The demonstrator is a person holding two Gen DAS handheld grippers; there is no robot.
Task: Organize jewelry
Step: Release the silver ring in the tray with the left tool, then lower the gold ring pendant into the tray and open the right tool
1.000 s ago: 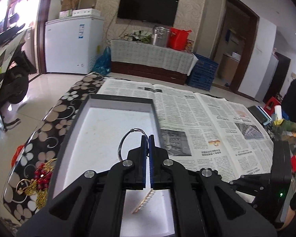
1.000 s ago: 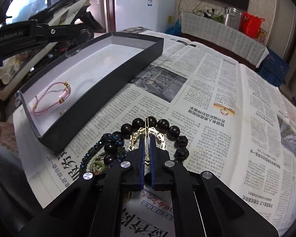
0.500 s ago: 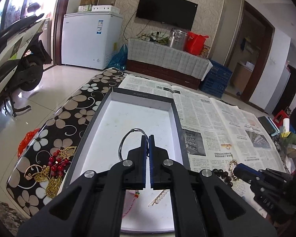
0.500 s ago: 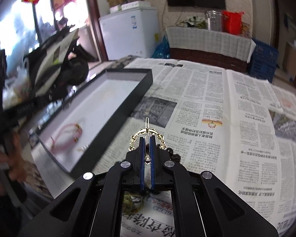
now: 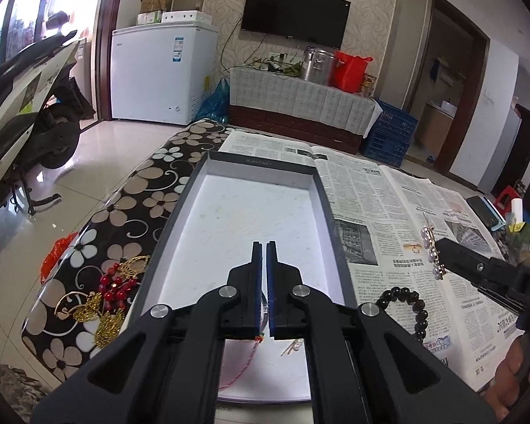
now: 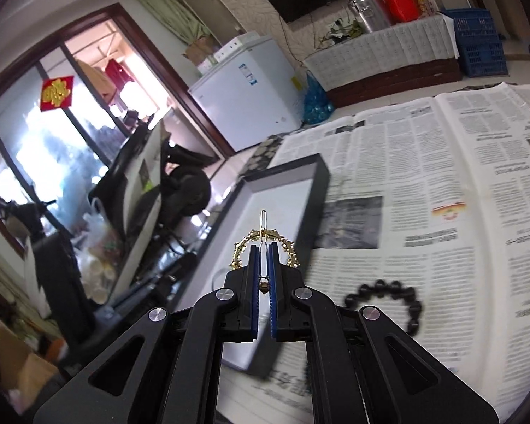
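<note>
In the left wrist view, at the far left edge, a scooter (image 5: 24, 106) stands on the tiled floor. Lower left, a red-and-gold ornament (image 5: 111, 291) lies on the flowered tablecloth (image 5: 152, 190), just beside the outer wall of the tray. The black tray (image 5: 330, 219) with its white floor fills the middle of the frame. The left gripper (image 5: 263, 247) hangs over the tray's near half, its two blue-lined jaws drawn close with only a thin slit between them; nothing shows at the tips, and whether anything is pinched lower down cannot be told. Below the jaws a red cord bracelet (image 5: 243, 360) and a small pale piece lie on the tray floor, partly hidden by the gripper body. Right of the tray, on the newspaper (image 5: 381, 194), sits a dark bead bracelet (image 5: 411, 304). At the right edge the right gripper (image 5: 438, 247) reaches in above the paper, with the pearl-and-gold brooch (image 5: 431, 251) standing upright at its tip.

In the right wrist view, the window and scooter (image 6: 180, 176) fill the left, blurred. In the centre the right gripper (image 6: 264, 247) is clenched on the brooch (image 6: 265, 243): its pin rises straight up between the jaws and its gold ring shows on both sides. It is held in the air just over the near end of the tray (image 6: 318, 183). Lower right, the dark bead bracelet (image 6: 388, 300) lies on the newspaper (image 6: 459, 194).
</note>
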